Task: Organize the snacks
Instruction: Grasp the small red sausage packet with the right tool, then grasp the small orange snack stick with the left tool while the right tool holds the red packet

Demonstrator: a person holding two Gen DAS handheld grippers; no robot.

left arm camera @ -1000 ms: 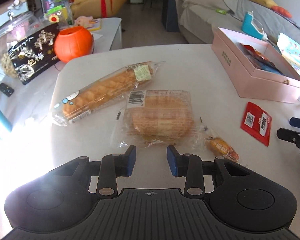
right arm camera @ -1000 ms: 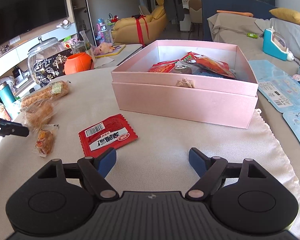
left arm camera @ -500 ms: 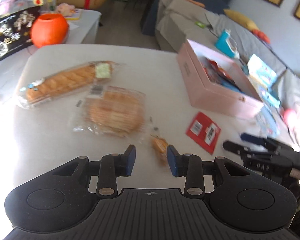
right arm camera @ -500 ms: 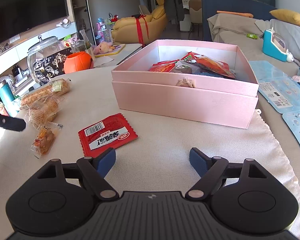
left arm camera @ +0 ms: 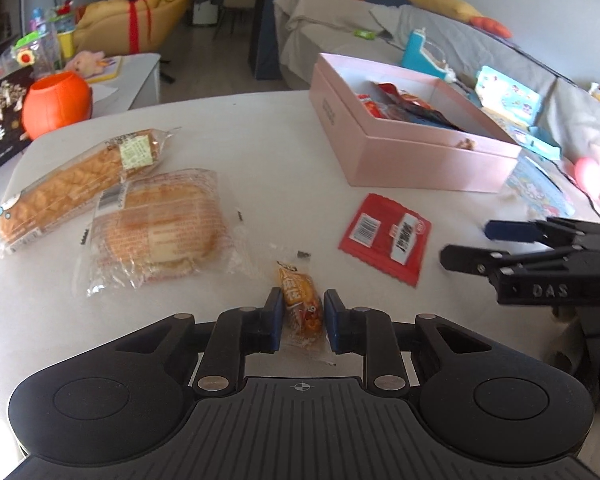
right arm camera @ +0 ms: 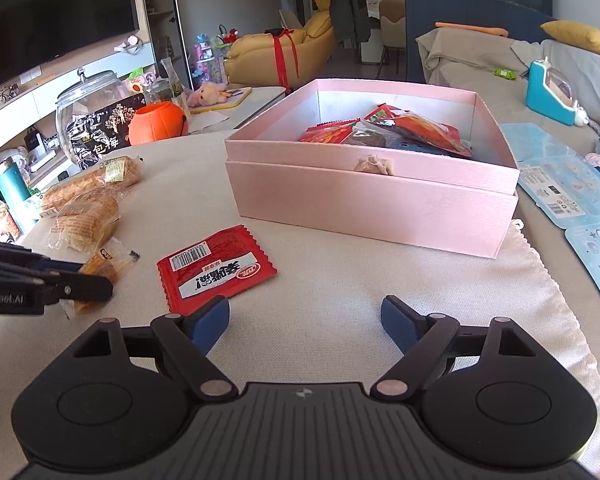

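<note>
On the pale desk (left arm camera: 284, 152), the left hand-held gripper (left arm camera: 299, 316) has its blue pads closed against a small orange snack packet (left arm camera: 300, 304), having just drawn its jaws together on it; the packet lies on the desk surface, its far end poking out ahead of the fingertips. Just beyond and to the left sits a clear-wrapped round bread (left arm camera: 160, 228), touching a long bread loaf in its own wrapper (left arm camera: 68, 188). To the right of the small packet lies a flat red sachet (left arm camera: 384, 236) with a barcode, apart from everything else. Farther back, the open pink box (right arm camera: 372, 204) holds a heap of red and dark snack bags (right arm camera: 388, 132).

The right hand-held gripper (right arm camera: 305, 316) hovers low over the cloth-covered desk with its jaws spread wide and nothing between them; the red sachet lies just beside its left fingertip (right arm camera: 210, 318). An orange pumpkin-shaped pot (right arm camera: 158, 122) and a glass jar (right arm camera: 90, 116) stand on a side table behind.
</note>
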